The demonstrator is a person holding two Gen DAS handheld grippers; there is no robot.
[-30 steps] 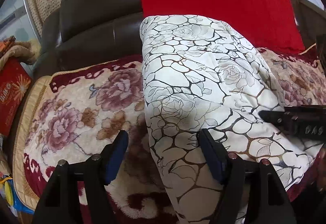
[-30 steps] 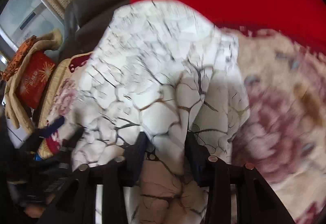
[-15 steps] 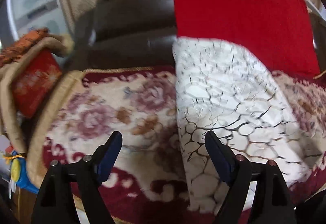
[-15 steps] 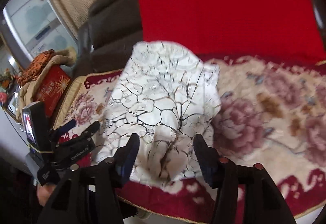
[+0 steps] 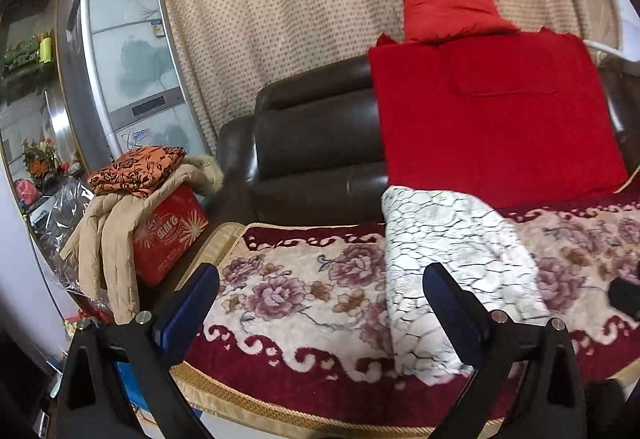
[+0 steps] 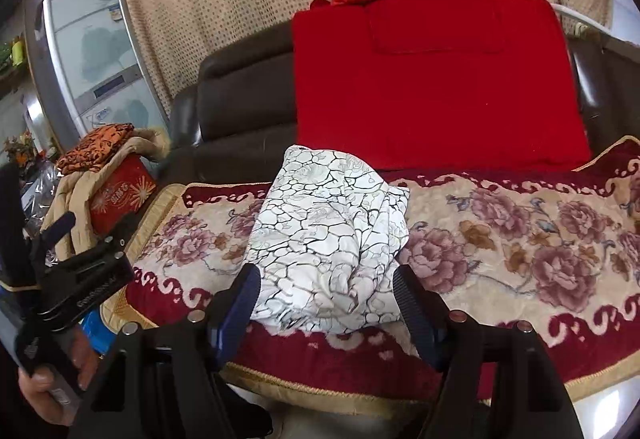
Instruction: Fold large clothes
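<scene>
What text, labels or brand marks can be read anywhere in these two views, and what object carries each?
Red box with gold starbursts, under the beige coat: gold Chinese characters, too blurred to read.
Tall silver-framed floor air conditioner: a small blue label near the top and blue script lower down, both too small to read.
Black left tongs, right wrist view: embossed lettering along the body, too blurred to read.
Nothing else carries text.
</scene>
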